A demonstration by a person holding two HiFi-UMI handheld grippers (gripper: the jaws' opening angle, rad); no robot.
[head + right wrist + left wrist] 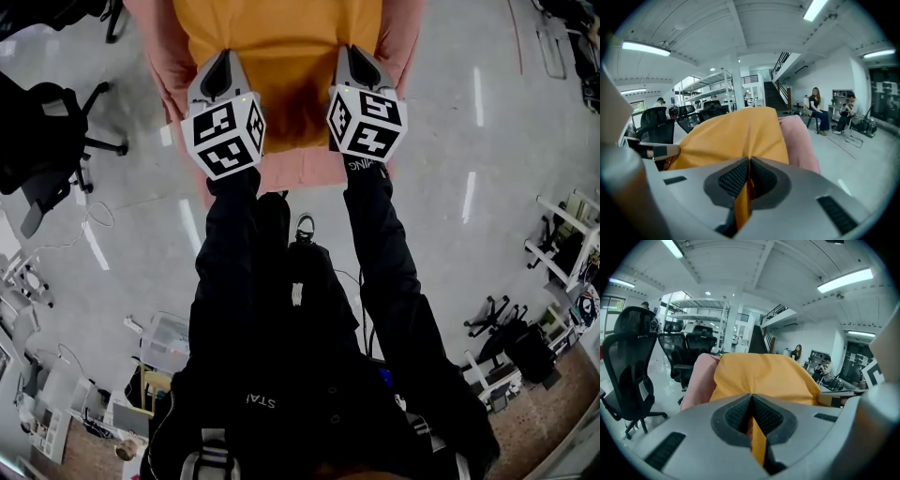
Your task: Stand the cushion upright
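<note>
Cushion of mustard-yellow fabric [281,56] sits at the far end of the head view, straight ahead of the person, and the top edge of the picture cuts it off. A pink padded piece [309,169] shows along its left, right and near sides. Whether this is a second cushion or part of the same one cannot be told.

Both grey hand-held grippers bite into the near edge of the yellow cushion. The left gripper [225,58] is at the near left and the right gripper [352,54] at the near right, side by side and well apart. In the left gripper view, the left gripper's jaws are closed to a narrow slit with a fold of yellow fabric pinched between the black ribbed pads [736,414]. The right gripper view shows the same for the right gripper, with its pads [733,179] pressed on a yellow fold.

The person's black sleeves [234,262] reach out to the grippers. Glossy grey floor [469,141] shows around the cushion, and whether the cushion rests on anything cannot be seen. Black mesh office chairs [633,366] stand to the left.
</note>
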